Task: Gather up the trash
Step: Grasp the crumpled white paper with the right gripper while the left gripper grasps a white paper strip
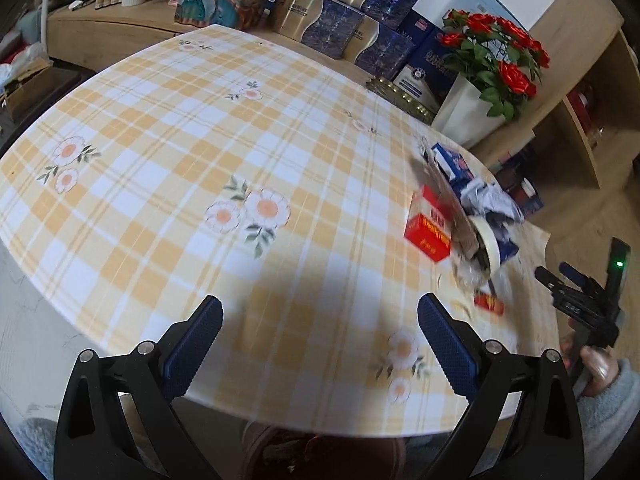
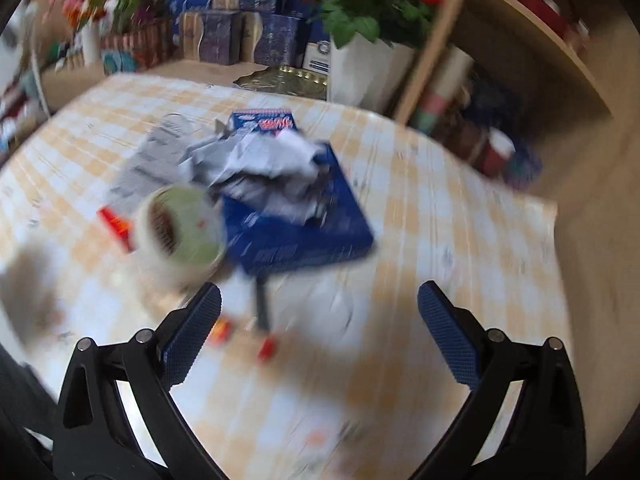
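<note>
A trash pile sits at the right of the checked tablecloth [image 1: 192, 128]. It holds a red box [image 1: 428, 228], a tape roll [image 1: 490, 240], crumpled paper [image 1: 486, 198], a blue box [image 1: 450, 160] and a small red scrap [image 1: 488, 303]. My left gripper [image 1: 320, 344] is open and empty above the table's near edge, left of the pile. In the blurred right wrist view my right gripper [image 2: 320, 340] is open and empty, just short of the tape roll [image 2: 182, 224], crumpled paper [image 2: 272, 168] and flat blue box [image 2: 304, 232]. The right gripper also shows in the left wrist view [image 1: 580, 296].
Stacked gift boxes [image 1: 352, 16] and a white pot of red roses [image 1: 484, 64] stand behind the table. A wooden shelf unit [image 1: 592, 92] is at the right. A gold tray [image 2: 284, 80] lies at the table's far edge. Small red scraps [image 2: 266, 348] lie near my right gripper.
</note>
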`<state>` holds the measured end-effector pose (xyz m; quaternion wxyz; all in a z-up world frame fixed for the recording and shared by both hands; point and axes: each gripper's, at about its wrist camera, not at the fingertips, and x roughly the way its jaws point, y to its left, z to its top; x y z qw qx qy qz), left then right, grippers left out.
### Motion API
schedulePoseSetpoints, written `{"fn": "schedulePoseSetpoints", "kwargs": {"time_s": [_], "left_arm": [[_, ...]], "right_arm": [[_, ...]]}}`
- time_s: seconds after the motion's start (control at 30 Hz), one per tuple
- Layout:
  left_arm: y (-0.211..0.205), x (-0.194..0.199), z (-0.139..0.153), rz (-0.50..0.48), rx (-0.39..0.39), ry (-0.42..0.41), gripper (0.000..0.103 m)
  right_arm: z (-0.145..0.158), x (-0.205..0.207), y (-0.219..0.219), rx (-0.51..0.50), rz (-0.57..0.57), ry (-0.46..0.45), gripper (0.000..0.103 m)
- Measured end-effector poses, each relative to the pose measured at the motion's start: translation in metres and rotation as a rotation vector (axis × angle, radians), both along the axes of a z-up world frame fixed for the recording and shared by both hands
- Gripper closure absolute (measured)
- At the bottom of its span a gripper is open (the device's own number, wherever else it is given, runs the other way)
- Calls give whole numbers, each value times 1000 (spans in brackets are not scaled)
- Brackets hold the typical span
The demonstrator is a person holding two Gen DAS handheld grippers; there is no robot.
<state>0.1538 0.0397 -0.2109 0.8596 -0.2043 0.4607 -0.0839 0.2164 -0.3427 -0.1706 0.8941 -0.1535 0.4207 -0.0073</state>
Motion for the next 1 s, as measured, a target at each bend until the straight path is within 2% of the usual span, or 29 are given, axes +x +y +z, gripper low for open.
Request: {"fn": "schedulePoseSetpoints", "kwargs": {"time_s": [0.1,0.23,0.3,0.37,0.43,0.47,0.53,0.67,0.8,0.9,1.0], "left_arm": [[-10,14,3,-24,-16,-6,7],[-23,33,3,-59,-57,10,9],[-28,43,4,-74,-83,16,18],[-34,53,6,-79,-125,16,21],[-39,65,8,-89,-191,16,27],[-41,70,10,-96,-219,16,32],[-47,81,12,-113,-275,18,38],[-64,108,15,-141,-382,38,48],[-84,137,6,-134,-449,88,55],[-97,158,-7,-101,-511,141,61],[-104,173,-17,-67,-524,174,64]], "right_arm": [[-8,34,6,-110,43,-14,6],[-20,65,25,-206,126,-6,7],[-27,72,36,-259,160,-6,7],[-35,78,45,-299,187,4,8],[-41,84,50,-310,222,38,45],[-43,85,50,-310,219,59,84],[-32,82,43,-246,185,20,84],[5,65,10,46,62,-62,87],[26,42,-24,287,-69,-120,88],[30,18,-40,384,-129,-149,88],[27,-5,-51,426,-163,-163,88]]}}
